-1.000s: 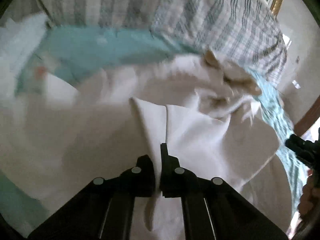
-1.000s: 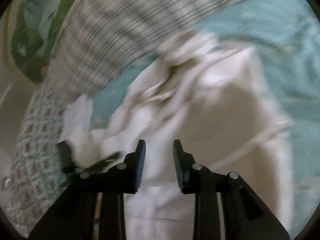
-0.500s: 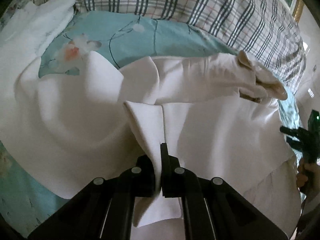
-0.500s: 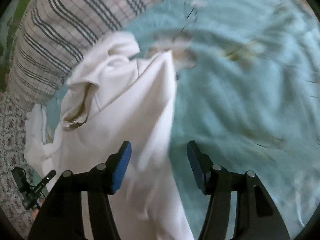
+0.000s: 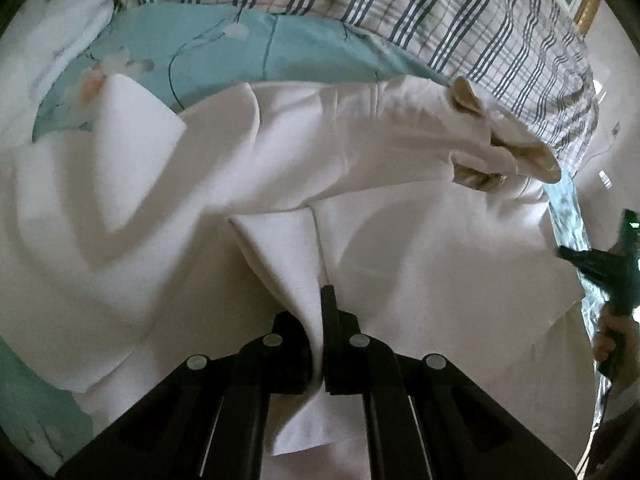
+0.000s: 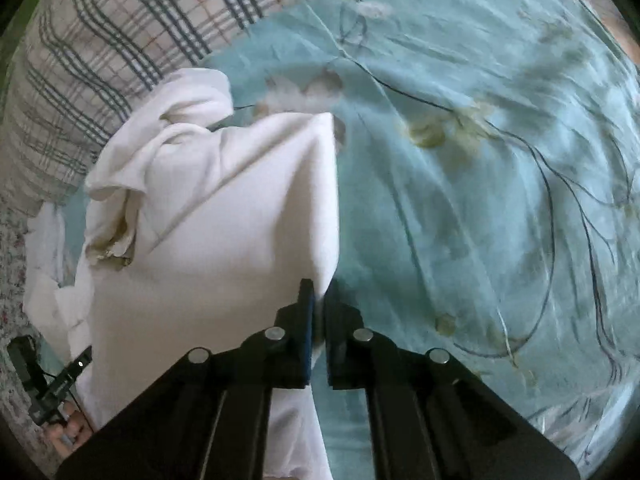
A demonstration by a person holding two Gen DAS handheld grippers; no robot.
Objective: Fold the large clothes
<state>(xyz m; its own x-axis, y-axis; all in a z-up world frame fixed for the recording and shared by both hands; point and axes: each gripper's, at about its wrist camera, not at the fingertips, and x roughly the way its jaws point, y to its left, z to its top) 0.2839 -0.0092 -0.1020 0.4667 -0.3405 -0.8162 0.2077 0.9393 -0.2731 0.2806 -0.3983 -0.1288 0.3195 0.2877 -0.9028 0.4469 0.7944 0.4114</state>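
The left gripper [image 5: 318, 320] had its jaws clenched on a pinched fold of the white garment [image 5: 400, 248], with the cloth passing between the two fingers and a small flap hanging under them. The right gripper [image 6: 318, 320] was also closed, and it grasped the right edge of the same garment [image 6: 224, 216], just at the border where the white cloth met the bedcover.

The garment lay spread on the turquoise bedcover [image 6: 480, 160], which had a flower and branch pattern. In the left wrist view one long part, probably a sleeve [image 5: 360, 128], lay across the body toward the collar or hood [image 5: 504, 152], whose inside looked beige. So I judged that the folding was begun but was far from finished: perhaps one sleeve was turned in, while the body was wide open and wrinkled, and the side held by the right gripper was not yet brought over. The final halving was also left to do.

By count: two grippers, both holding cloth; one large garment in work; one bedcover; one plaid blanket [image 5: 440, 12] behind it. Another white cloth [image 5: 60, 40] lay at the far left in the left wrist view, and I could not tell whether it was a second garment
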